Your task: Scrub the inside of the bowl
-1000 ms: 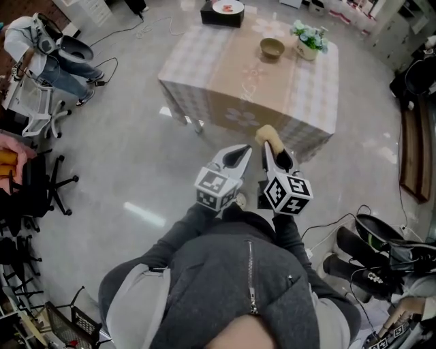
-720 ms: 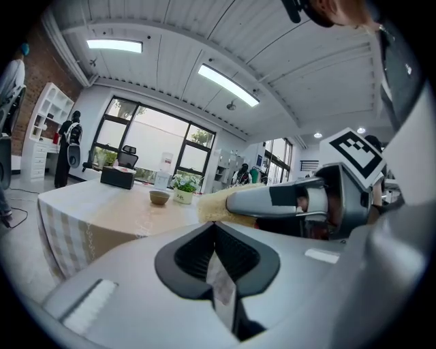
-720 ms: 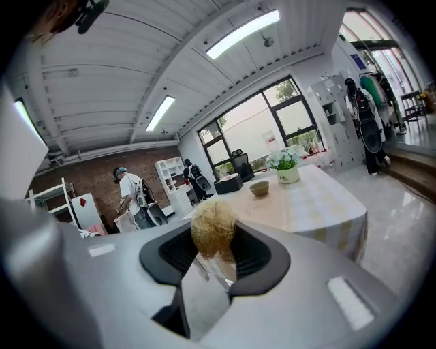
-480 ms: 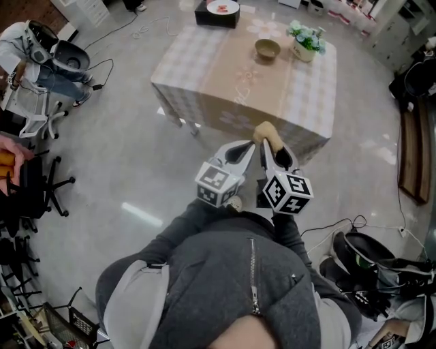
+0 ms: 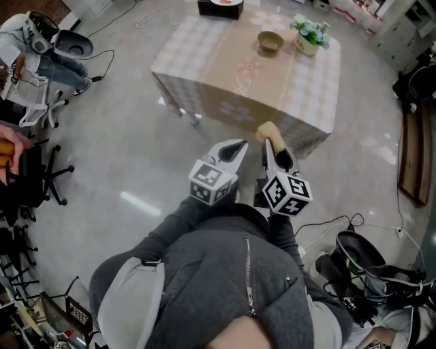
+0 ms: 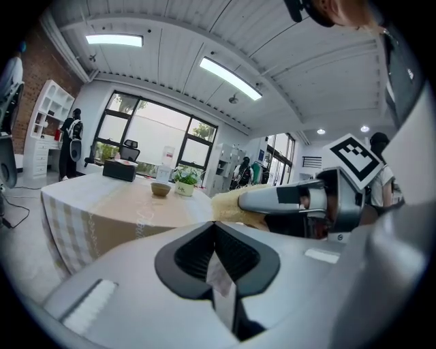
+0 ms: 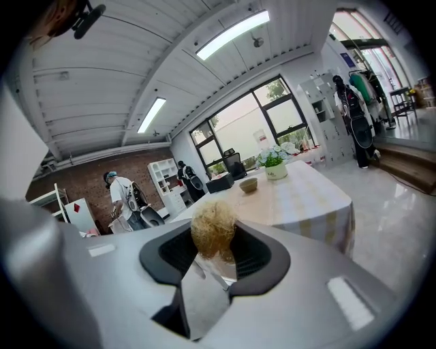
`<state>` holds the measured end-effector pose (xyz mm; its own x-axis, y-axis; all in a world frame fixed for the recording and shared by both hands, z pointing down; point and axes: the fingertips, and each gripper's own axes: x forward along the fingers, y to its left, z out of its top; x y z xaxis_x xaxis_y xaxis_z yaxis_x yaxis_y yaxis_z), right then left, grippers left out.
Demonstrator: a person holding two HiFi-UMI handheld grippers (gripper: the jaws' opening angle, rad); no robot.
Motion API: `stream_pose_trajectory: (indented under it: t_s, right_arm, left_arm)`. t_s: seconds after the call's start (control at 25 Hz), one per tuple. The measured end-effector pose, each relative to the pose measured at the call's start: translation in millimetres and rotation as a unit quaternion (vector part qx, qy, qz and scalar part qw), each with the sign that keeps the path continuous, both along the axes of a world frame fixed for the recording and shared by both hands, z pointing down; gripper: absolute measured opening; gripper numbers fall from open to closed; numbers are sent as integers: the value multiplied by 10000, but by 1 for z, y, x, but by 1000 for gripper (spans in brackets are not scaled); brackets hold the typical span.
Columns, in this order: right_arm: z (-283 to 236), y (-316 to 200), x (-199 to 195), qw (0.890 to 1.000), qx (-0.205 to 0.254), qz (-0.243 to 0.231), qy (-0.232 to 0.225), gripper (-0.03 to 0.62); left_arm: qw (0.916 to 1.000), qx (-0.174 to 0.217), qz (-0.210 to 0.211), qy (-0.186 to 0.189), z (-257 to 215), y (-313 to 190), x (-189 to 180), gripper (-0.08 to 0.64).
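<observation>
Well to the left of the worktop [image 5: 204, 61], a person [image 5: 48, 51] is sitting in a chair on the grey floor [image 5: 116, 150]. I am standing short of the worktop's near edge, holding both tools out towards it above the floor. My left gripper [image 5: 241, 146] is pointing at that near edge with its fingers [image 6: 187, 253] pressed fully together and nothing caught between them. Just to its right, my right gripper [image 5: 270, 145] is reaching the same way. Its fingers [image 7: 253, 253] are clamping a tan fibrous scrubber [image 7: 213, 234], whose tuft is sticking out past the tips.

A checked cloth [image 5: 310, 102] is covering the worktop and hanging down its sides. Along the worktop's far side, a black box [image 5: 219, 8] is sitting at the left. The bowl [image 5: 270, 41] is resting upright to the right of the box, well apart from both grippers. A potted plant [image 5: 310, 37] is standing just beside the bowl, towards the worktop's far right corner. Off to the right of the worktop, cables [image 5: 332, 223] and dark gear [image 5: 357, 252] are lying on the floor.
</observation>
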<state>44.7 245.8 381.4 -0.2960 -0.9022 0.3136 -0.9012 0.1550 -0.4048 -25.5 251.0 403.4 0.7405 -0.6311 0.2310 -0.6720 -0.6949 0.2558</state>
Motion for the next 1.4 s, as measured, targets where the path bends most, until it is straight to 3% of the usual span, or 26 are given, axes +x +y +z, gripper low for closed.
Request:
stream_pose_trajectory:
  t_s: [0.48, 1.4]
  right_arm:
    - [12, -22, 19, 9996, -129, 228, -134, 135]
    - [-3, -218, 59, 9992, -200, 333, -60, 135]
  left_arm:
    - [9998, -35, 175, -26, 3, -18, 16, 9]
    - [9997, 25, 187, 163, -21, -221, 53, 9]
